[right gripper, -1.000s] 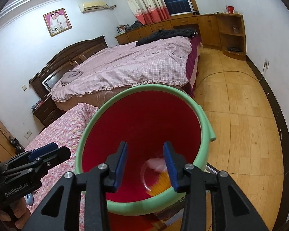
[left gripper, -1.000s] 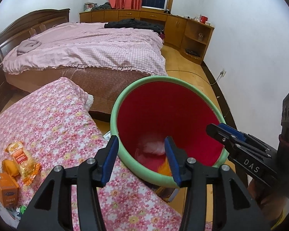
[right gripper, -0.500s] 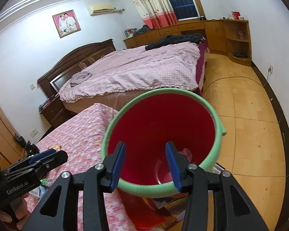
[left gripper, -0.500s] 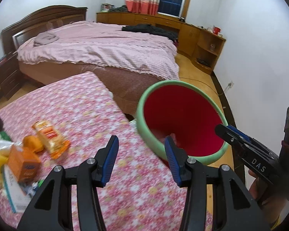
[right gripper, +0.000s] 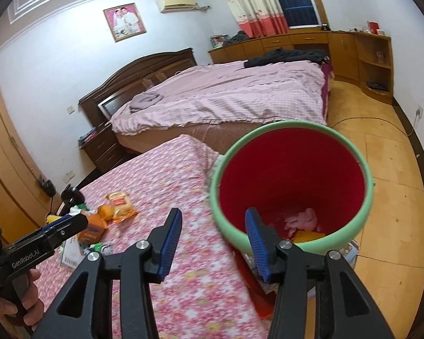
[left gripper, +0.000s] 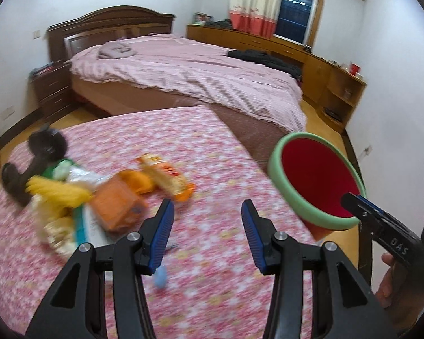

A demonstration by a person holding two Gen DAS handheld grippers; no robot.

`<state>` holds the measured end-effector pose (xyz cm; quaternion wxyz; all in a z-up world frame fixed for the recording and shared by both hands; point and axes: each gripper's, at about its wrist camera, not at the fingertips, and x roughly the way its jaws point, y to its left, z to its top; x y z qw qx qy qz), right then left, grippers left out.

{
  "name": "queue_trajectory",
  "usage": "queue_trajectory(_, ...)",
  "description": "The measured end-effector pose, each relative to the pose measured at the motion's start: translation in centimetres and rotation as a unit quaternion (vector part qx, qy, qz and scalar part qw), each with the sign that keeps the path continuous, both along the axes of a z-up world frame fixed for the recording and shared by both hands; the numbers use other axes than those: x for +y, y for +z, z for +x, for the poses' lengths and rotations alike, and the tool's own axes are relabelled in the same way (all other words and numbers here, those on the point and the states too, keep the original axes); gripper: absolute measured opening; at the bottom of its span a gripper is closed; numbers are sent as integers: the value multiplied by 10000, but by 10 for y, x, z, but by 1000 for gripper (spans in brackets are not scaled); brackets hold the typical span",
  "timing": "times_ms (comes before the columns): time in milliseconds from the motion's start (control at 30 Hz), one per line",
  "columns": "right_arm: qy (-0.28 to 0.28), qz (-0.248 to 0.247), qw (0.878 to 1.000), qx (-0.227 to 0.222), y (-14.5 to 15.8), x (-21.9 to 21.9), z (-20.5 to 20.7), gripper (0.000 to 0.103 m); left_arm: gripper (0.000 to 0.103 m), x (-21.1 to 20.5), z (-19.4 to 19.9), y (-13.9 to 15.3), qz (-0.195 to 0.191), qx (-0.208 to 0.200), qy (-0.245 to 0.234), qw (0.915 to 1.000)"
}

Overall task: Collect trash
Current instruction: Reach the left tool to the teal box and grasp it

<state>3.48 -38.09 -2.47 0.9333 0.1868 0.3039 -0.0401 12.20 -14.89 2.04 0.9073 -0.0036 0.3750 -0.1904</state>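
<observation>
The left gripper [left gripper: 207,234] hangs above the flower-patterned surface with its jaws spread wide and nothing between the blue pads [left gripper: 163,236]. The right gripper [right gripper: 213,243] is likewise parted and empty, one finger over the surface's right edge, the other past it. In the left wrist view the right gripper shows at the right side, gripped by a bare hand [left gripper: 393,282]. In the right wrist view the left hand [right gripper: 25,296] grips its handle at lower left.

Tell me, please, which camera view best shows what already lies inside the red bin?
The right wrist view: it looks down into the red bin, showing pink crumpled trash and something yellow at the bottom. The left wrist view shows only its rim and inner wall.
</observation>
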Motion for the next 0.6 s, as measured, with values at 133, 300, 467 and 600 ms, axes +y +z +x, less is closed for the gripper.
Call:
queue_trajectory(133,144,20,9999,67,-3,13,3,50,50,25,-4,-6,49,33,349,9994)
queue_trajectory(300,347,19,9992,209,-10,30,7,51,50,58,-8,-23,15,273,784,9966)
queue_trajectory(467,479,17,9984,304,-16,43,10,51,50,84,-3,-40,-74,504,1245,9909)
queue_trajectory(600,524,12,9977,440,-22,49,12,51,50,92,1,-51,-159,653,1491,9865)
